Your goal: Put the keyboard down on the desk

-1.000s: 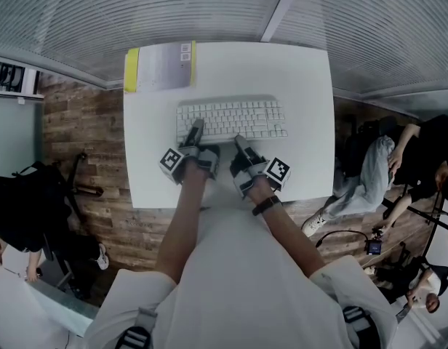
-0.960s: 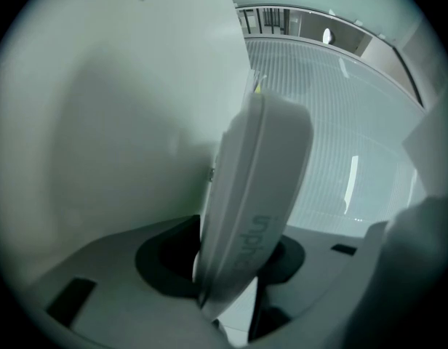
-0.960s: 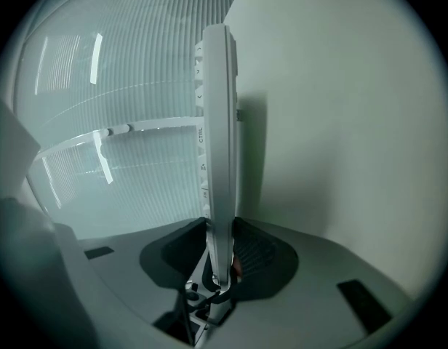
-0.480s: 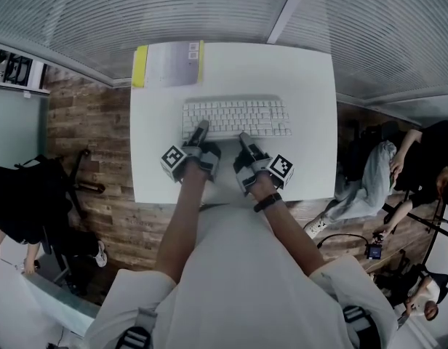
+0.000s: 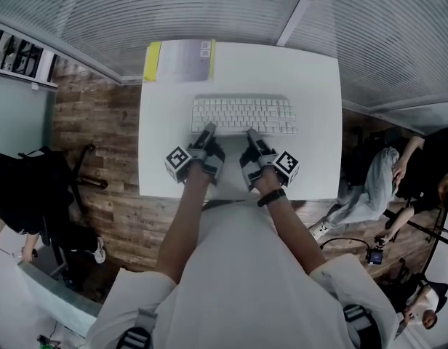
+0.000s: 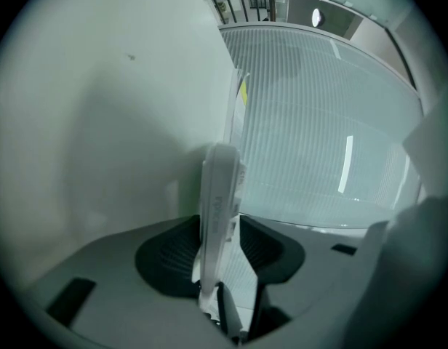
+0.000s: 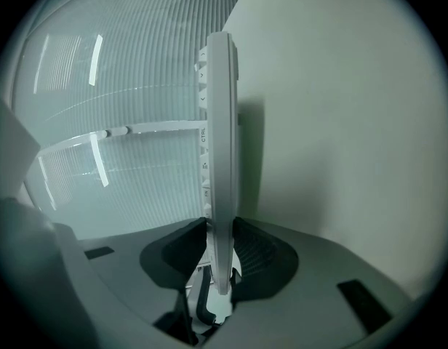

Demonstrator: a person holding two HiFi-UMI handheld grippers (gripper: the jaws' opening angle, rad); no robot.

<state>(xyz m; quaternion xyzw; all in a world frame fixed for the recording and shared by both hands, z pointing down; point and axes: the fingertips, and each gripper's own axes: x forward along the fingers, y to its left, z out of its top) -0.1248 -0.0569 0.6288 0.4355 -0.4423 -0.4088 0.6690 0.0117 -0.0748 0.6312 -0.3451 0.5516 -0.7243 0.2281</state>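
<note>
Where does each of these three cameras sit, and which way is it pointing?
Head view: on the person's head, looking steeply down at the desk, the keyboard, both forearms, the left gripper and the right gripper.
Left gripper view: rides on the left gripper, looks along its jaws, clamped on the keyboard's edge; desk and ribbed wall beyond.
Right gripper view: rides on the right gripper, looks along its jaws, likewise clamped on the keyboard.
Shared: both gripper views show the keyboard edge-on.
</note>
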